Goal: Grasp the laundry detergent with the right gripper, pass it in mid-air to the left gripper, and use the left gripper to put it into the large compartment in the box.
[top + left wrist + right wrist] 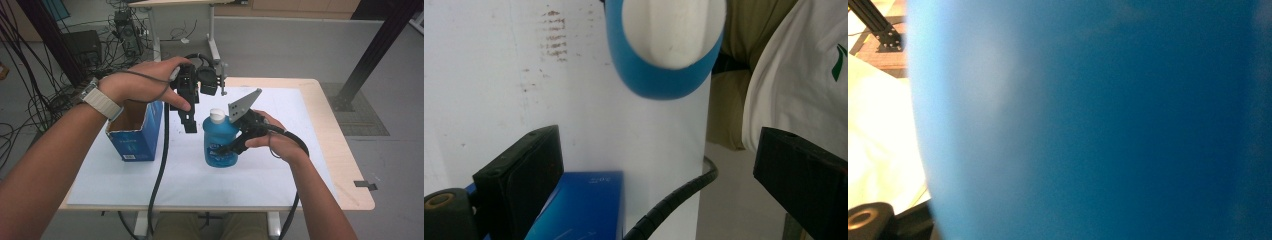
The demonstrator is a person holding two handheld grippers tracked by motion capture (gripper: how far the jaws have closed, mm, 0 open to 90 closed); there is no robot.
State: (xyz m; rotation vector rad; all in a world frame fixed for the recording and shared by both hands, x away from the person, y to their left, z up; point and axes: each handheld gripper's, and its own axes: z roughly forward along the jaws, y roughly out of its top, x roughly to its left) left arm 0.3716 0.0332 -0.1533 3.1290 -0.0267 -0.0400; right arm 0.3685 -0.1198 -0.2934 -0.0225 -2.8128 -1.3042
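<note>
The right claw pinches the blue bottle upright on the counter, so it should hold firm while the left claw, spread and just above-left, closes squarely on the white cap.

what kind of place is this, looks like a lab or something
Most likely a lab or workshop for recording manipulation demos: tangled cables and equipment on the floor, black metal frame posts, and a plain table with a white sheet over it.
</note>
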